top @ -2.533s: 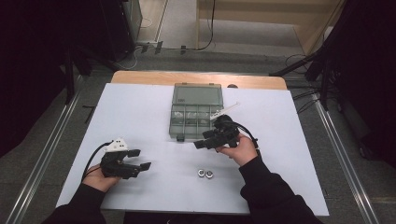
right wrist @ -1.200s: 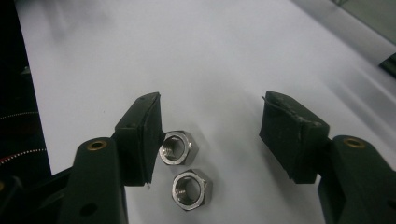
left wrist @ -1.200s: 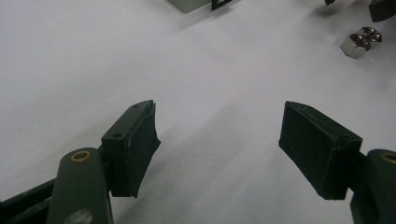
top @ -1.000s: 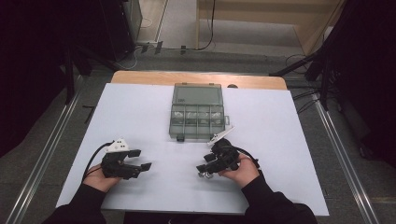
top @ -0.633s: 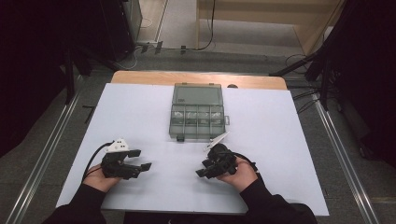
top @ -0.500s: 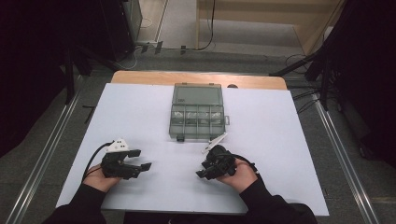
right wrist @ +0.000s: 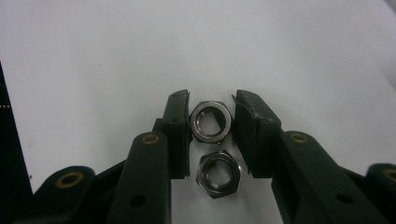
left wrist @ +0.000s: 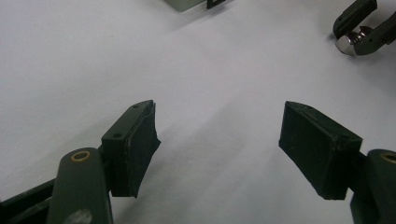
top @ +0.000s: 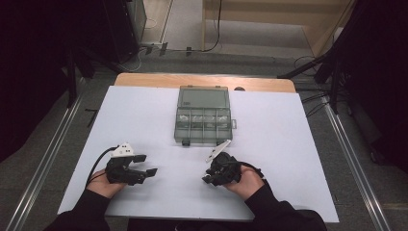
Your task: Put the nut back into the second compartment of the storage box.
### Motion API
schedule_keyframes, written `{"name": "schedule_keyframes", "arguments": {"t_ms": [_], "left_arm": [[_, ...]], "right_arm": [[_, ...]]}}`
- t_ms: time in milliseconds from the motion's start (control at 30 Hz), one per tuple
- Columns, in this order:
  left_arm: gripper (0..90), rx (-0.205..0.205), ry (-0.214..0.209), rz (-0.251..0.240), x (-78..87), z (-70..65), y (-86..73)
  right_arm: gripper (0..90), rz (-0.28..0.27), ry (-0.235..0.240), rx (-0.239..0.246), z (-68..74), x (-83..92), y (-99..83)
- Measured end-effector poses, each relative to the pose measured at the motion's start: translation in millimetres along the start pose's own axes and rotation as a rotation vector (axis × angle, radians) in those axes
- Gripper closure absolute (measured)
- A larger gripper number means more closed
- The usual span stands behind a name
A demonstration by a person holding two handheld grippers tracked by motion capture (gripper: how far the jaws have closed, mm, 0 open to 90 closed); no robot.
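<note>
Two steel hex nuts lie on the white table. The farther nut (right wrist: 211,121) sits between the pads of my right gripper (right wrist: 211,100), and the nearer nut (right wrist: 218,173) lies further back between its jaws. These jaws have just been closing. The left pad meets the farther nut, and a sliver of gap shows at the right pad. In the high view, my right gripper (top: 208,179) points left near the front edge. My left gripper (top: 146,165) rests at the front left, wide open with nothing in it (left wrist: 219,144). Its view shows the right gripper (left wrist: 359,28) around a nut (left wrist: 345,44).
A grey clear-lidded compartment box (top: 204,115) stands at the middle back of the white table (top: 288,144), lid raised. A person's hands and dark sleeves come in from the front edge. Metal rails run along both sides on the floor.
The right hand came down from beside the box to the two nuts at the front, and its jaws narrowed around them. The left hand and its gripper stayed put.
</note>
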State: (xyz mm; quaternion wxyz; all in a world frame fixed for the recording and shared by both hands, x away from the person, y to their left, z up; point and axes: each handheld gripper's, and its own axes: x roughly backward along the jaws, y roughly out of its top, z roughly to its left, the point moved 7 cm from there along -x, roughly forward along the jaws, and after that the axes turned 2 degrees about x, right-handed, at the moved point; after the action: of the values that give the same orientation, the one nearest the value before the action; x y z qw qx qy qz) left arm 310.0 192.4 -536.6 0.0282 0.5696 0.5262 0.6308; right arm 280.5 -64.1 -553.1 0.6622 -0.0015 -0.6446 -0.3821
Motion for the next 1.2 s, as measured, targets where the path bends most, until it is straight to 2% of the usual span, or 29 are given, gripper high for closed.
{"name": "schedule_keyframes", "arguments": {"t_ms": [33, 233, 333, 533, 733, 1200], "left_arm": [[27.2, 0.003, 0.000, -0.003, -0.2, 0.1, 0.0], [27.2, 0.009, -0.003, -0.007, 0.2, 1.5, 0.6], [27.1, 0.008, -0.001, -0.004, -0.1, 1.8, 0.1], [27.2, 0.007, -0.001, -0.005, 0.2, 1.9, 0.2], [27.2, 0.012, -0.001, -0.005, 0.6, 2.2, 0.1], [27.1, 0.015, 0.000, -0.007, 0.6, 2.5, -0.1]], "right_arm": [[68.1, 0.005, 0.004, -0.011, -1.0, 0.4, 0.3], [68.5, -0.006, 0.096, -0.100, -6.6, 1.9, 0.4], [68.5, -0.004, 0.112, -0.113, -7.9, 2.3, 0.5], [68.6, -0.040, 0.166, -0.156, -10.7, 6.4, 3.0], [68.5, -0.071, 0.170, -0.179, -17.2, 11.4, 6.7], [68.5, -0.100, 0.170, -0.206, -26.8, 15.3, 17.6]]}}
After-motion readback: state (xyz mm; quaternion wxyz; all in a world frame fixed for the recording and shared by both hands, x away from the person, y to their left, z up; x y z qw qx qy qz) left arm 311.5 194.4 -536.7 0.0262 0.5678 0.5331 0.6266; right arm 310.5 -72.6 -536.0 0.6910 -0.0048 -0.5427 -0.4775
